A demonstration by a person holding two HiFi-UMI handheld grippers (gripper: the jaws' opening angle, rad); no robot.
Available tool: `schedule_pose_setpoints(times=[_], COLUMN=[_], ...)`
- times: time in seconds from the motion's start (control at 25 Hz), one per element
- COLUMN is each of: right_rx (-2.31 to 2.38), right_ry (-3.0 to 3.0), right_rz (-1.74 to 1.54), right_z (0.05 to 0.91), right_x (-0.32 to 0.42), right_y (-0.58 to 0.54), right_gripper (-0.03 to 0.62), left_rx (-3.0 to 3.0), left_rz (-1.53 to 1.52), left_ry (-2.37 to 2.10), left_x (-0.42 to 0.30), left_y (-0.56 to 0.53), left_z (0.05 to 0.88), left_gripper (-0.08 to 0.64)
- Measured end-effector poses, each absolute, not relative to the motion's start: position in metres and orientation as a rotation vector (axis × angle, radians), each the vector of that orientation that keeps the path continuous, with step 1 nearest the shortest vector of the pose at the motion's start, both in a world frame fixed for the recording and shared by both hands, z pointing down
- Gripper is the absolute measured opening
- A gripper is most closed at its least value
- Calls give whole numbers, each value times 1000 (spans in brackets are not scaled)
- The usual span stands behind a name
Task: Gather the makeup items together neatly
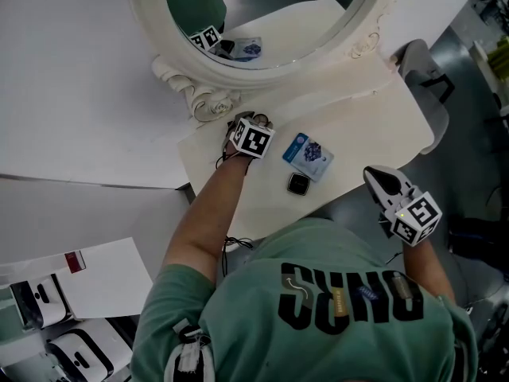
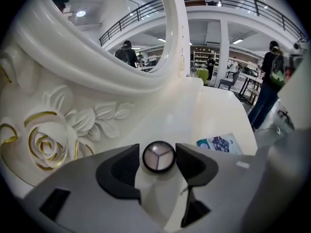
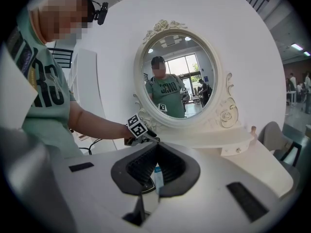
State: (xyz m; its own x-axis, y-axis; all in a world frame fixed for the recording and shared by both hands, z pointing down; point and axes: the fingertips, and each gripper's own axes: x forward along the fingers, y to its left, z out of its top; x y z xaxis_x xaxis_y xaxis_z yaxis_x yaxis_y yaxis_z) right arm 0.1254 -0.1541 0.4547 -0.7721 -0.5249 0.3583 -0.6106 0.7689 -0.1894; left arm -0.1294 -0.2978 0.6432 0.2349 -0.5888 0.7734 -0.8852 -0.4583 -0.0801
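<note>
- Right gripper [image 1: 380, 180]: off the table's [image 1: 374, 126] right front edge, clear of it; jaws pressed together at the tips, nothing in them
- Dark square compact [image 1: 298, 184]: flat on the table near the front edge, just in front of the packet
- Blue-and-white packet [image 1: 308, 154]: flat mid-table, just beside the square compact; whether they touch, cannot tell
- Left gripper [image 1: 250, 134]: left of the packet, angled down, close to the mirror base
- Its jaws pinch a round compact [image 2: 159, 157], one pad on each side; lid clear, three pale pans visible
- Carved rose [image 2: 46, 144] with gilt lines: on the base, left of the held compact
- Oval mirror [image 1: 262, 22]: upright at the table's back
</note>
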Motion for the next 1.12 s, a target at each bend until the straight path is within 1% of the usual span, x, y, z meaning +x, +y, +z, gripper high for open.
schedule_pose_setpoints(times=[0.08,0.2,0.28,0.36,0.48,0.6,0.72,0.92,1.12], right_rx=[880,874,866,857,839,842,864,882,909], right_ry=[-2681,-2692,-2701,-2711,-2724,-2715,-2688,-2652,-2634], right_rz=[426,415,407,401,392,403,434,469,485], right_z=[453,448,445,443,440,443,453,467,472], right_x=[125,123,121,118,114,118,128,140,152], right_y=[-154,-153,-154,-153,-149,-143,-137,-122,-115], right_gripper=[-8,-8,-8,-8,-8,-8,-8,-8,-8], left_rx=[2149,2232,2340,2437,2504,2546,2536,2407,2435], left_rz=[1070,997,912,847,869,1022,1140,1179,1218], left_ry=[-1383,-1415,-1343,-1184,-927,-750,-629,-629,-635], left_x=[-131,-119,-92,-58,-18,5,16,17,23], left_y=[-299,-293,-276,-246,-190,-143,-119,-110,-118], left_z=[636,601,577,573,608,657,691,730,730], left_gripper=[228,227,228,227,227,231,278,347,356])
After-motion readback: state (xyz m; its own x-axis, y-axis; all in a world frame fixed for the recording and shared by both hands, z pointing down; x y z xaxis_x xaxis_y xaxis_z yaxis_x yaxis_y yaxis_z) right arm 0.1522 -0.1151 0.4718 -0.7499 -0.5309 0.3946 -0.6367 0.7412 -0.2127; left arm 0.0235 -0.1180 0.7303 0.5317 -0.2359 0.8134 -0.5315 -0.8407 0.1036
